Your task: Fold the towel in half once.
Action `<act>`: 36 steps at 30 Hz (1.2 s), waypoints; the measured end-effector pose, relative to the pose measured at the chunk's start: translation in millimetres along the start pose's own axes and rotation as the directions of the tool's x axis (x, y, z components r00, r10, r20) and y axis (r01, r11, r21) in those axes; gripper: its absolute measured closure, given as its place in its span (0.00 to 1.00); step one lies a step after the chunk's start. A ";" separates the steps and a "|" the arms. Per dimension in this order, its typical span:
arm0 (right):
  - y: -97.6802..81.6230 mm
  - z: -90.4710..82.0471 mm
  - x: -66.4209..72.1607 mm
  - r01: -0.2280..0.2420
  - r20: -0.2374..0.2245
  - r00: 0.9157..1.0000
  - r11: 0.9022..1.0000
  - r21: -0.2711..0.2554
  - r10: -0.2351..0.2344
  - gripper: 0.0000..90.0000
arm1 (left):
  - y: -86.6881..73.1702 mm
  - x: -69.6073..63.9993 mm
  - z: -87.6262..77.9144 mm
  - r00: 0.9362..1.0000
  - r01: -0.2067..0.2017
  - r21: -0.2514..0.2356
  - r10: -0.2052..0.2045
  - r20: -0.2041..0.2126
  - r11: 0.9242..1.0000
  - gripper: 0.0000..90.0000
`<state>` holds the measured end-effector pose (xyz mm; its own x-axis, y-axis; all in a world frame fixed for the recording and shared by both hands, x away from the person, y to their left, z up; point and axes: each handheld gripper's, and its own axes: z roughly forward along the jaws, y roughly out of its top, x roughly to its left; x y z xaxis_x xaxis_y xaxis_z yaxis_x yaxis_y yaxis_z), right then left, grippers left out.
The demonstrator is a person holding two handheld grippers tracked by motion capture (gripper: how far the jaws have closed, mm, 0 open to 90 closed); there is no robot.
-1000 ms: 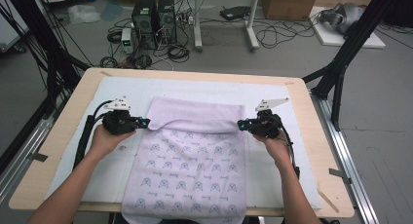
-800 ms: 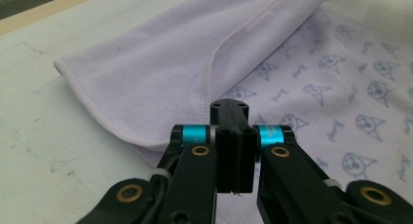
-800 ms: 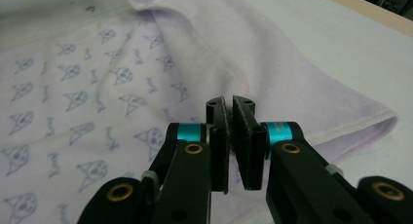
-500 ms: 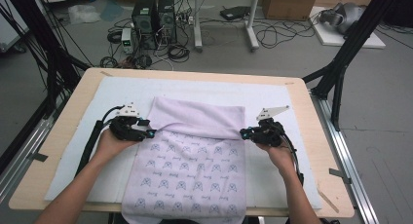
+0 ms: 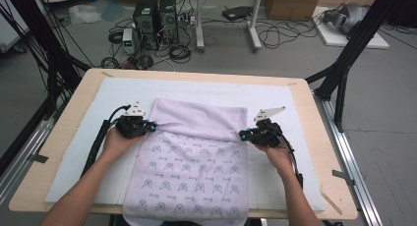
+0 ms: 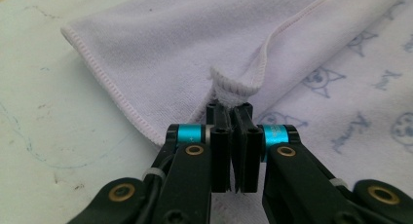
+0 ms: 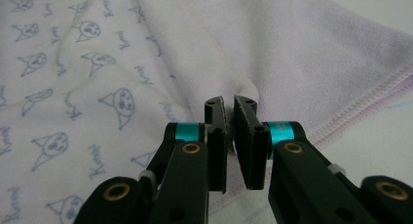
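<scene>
Folding step in hand: the far edge of the towel (image 5: 196, 152) is doubled toward the person, plain lilac underside over the printed face. Towel lies on the white mat (image 5: 88, 132) covering the table (image 5: 314, 152), its near end hanging past the table's front edge.

Left gripper (image 5: 147, 126): jaws have just closed, now pressed together on the towel's hemmed corner (image 6: 229, 85). Right gripper (image 5: 244, 135): jaws near together, pinching the opposite folded edge (image 7: 234, 95).

Pose: both forearms enter from below, hands low over the mat, grippers pointing inward at opposite towel sides.

Next move, by judgement: draw both corners evenly toward the near edge, keeping the hem straight, then release.
</scene>
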<state>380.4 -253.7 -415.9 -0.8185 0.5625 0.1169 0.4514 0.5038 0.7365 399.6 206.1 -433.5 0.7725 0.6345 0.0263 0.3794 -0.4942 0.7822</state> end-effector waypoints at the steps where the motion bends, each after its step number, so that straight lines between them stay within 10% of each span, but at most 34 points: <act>1: 0.1 -1.2 0.6 -0.001 0.000 1.000 1.000 -0.004 0.001 0.93 | 0.5 -0.1 -2.0 1.000 0.002 -0.002 -0.002 -0.002 1.000 0.96; 8: 3.0 -26.4 11.8 0.024 -0.011 1.000 0.996 -0.087 -0.025 0.93 | 3.0 -15.0 -46.4 1.000 0.002 -0.091 -0.002 0.003 0.996 0.97; 19: -51.1 -63.3 83.5 0.101 -0.110 0.987 0.983 -0.156 -0.119 0.87 | -67.3 -92.7 -111.8 0.993 -0.052 -0.083 0.061 0.104 0.995 0.93; 24: -55.6 -69.1 92.2 0.099 -0.105 0.988 0.982 -0.160 -0.116 0.72 | -64.1 -88.7 -110.8 0.995 -0.041 -0.065 0.046 0.086 0.997 0.61; 36: -58.3 -15.3 94.6 0.130 -0.147 0.981 0.991 0.010 -0.127 0.66 | -64.2 -86.8 -73.2 0.982 -0.075 0.021 0.070 0.176 0.997 0.64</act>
<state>271.3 -239.9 -437.5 -0.9127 0.3910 0.1191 0.3445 0.5790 0.7389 270.8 226.3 -440.4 0.8746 0.4840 -0.0292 0.3312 -0.5523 0.7651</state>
